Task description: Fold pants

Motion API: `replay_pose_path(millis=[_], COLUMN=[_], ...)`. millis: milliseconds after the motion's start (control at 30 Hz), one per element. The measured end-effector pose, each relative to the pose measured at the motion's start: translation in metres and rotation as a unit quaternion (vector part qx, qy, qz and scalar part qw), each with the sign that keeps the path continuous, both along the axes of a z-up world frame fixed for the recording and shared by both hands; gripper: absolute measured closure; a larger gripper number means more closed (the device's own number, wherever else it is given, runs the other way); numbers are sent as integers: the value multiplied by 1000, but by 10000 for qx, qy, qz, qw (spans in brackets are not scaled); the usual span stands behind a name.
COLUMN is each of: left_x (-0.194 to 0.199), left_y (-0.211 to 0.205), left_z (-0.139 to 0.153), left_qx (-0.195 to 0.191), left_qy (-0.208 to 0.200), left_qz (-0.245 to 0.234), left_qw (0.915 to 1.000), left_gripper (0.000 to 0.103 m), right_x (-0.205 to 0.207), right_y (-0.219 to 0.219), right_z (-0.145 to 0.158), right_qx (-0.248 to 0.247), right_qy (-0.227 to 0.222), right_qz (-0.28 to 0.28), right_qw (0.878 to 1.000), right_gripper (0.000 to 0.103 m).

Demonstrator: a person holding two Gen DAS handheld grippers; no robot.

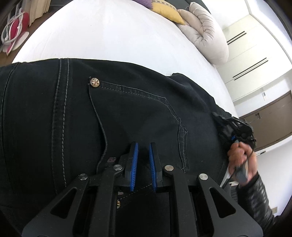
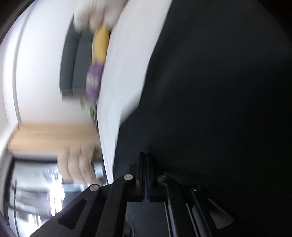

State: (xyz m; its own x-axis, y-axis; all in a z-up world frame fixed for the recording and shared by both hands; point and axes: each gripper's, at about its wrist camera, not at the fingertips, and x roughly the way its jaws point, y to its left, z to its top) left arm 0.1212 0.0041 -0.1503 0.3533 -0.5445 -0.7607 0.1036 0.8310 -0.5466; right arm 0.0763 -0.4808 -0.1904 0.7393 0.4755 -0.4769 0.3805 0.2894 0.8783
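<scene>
Dark navy jeans [image 1: 127, 113] lie across a white bed [image 1: 109, 36], back pocket and brass rivet [image 1: 95, 82] facing up. My left gripper [image 1: 143, 145] hovers over the pocket with its blue pads [image 1: 134, 155] slightly apart and nothing between them. My right gripper also shows at the right edge of the left wrist view [image 1: 235, 125], held by a hand at the jeans' edge. In the blurred right wrist view the right gripper [image 2: 146, 155] has its fingers pressed together against the dark jeans fabric [image 2: 219, 109]; whether fabric is pinched is not clear.
A rolled beige duvet [image 1: 206, 31], a yellow cushion [image 1: 167, 11] and a purple cushion [image 1: 146, 2] lie at the far end of the bed. White wardrobes [image 1: 251, 54] stand to the right. Pink slippers [image 1: 16, 27] lie on the floor at left.
</scene>
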Motion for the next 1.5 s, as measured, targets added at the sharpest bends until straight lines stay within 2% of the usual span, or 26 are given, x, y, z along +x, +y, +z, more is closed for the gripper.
replay_pose_path(millis=[100, 200, 267, 367, 400, 433, 467, 500, 567, 600, 633, 667, 733, 800, 833, 900, 933, 967, 1033, 1100, 1133, 1233, 1367, 1433, 1500], left_x=[-2, -2, -2, -1, 0, 0, -1, -1, -3, -4, -5, -6, -4, 6, 11, 20, 21, 21, 19, 16, 15, 11, 6, 4, 2], left_y=[-2, -3, -3, -3, -3, -1, -1, 1, -1, -4, -7, -13, -27, -46, -55, -64, -62, -52, -26, 3, 14, 43, 67, 78, 91], left_z=[1, 0, 0, 1, 1, 1, 1, 1, 7, 13, 20, 28, 41, 43, 39, 26, 20, 14, 9, 7, 7, 6, 3, 2, 5], left_qx=[74, 71, 80, 65, 56, 43, 25, 22, 150, 274, 335, 296, 286, 310, 335, 599, 648, 469, 219, 114, 53, -122, -212, -263, -289], left_qy=[-22, -15, -17, -12, -16, -20, -20, -9, 15, -6, -71, -200, -399, -417, -364, -221, -136, -68, -53, -82, -114, -232, -361, -409, -429], left_qz=[-22, -15, -23, -23, -11, 5, 40, 77, 134, 131, 102, 34, -132, -335, -434, -565, -525, -436, -182, 65, 129, 264, 351, 400, 468], left_qw=[10000, 10000, 10000, 10000, 10000, 10000, 10000, 10000, 9998, 9995, 9994, 9994, 9987, 9981, 9978, 9964, 9964, 9979, 9996, 9999, 9998, 9993, 9985, 9980, 9976], left_gripper=[91, 91, 91, 90, 90, 90, 90, 90, 90, 90, 90, 90, 90, 90, 90, 90, 90, 90, 90, 90, 90, 90, 91, 91, 91], right_x=[-19, -31, -42, -61, -69, -76, -81, -84, -83, -77, -68, -58, -45, -27, -17, -2, -3, 3, -3, -4, 8, -18, -73, -102, -128], right_y=[-69, -127, -169, -226, -233, -233, -231, -221, -195, -162, -139, -96, -40, 34, 60, 87, 89, 90, 61, 23, -1, -51, -123, -149, -161], right_z=[1, 12, 12, 30, 48, 62, 75, 88, 96, 98, 97, 91, 73, 43, 36, 8, 5, 4, 8, 18, 19, 25, 35, 39, 48], right_qx=[67, -389, -464, -861, -1209, -1441, -1545, -1479, -1352, -1221, -1137, -920, -538, -61, 25, 68, 14, 15, 244, -134, -256, -329, -1046, -993, -1112], right_qy=[-102, -7, 52, 365, 643, 759, 632, 277, -27, -240, -349, -497, -506, -382, -295, 29, 34, 73, 115, 153, 142, 150, 287, 321, 362], right_qz=[-706, -1296, -1678, -2300, -2516, -2628, -2692, -2519, -2022, -1520, -1220, -616, 136, 977, 1159, 1479, 1493, 1461, 1175, 711, 502, -321, -1109, -1563, -1959], right_qw=[9974, 9908, 9847, 9687, 9581, 9510, 9485, 9560, 9700, 9805, 9854, 9926, 9972, 9945, 9928, 9890, 9888, 9892, 9927, 9973, 9983, 9988, 9879, 9822, 9736], right_gripper=[103, 103, 103, 103, 100, 92, 90, 89, 75, 73, 70, 70, 70, 70, 70, 85, 97, 102, 102, 102, 103, 103, 103, 103, 99])
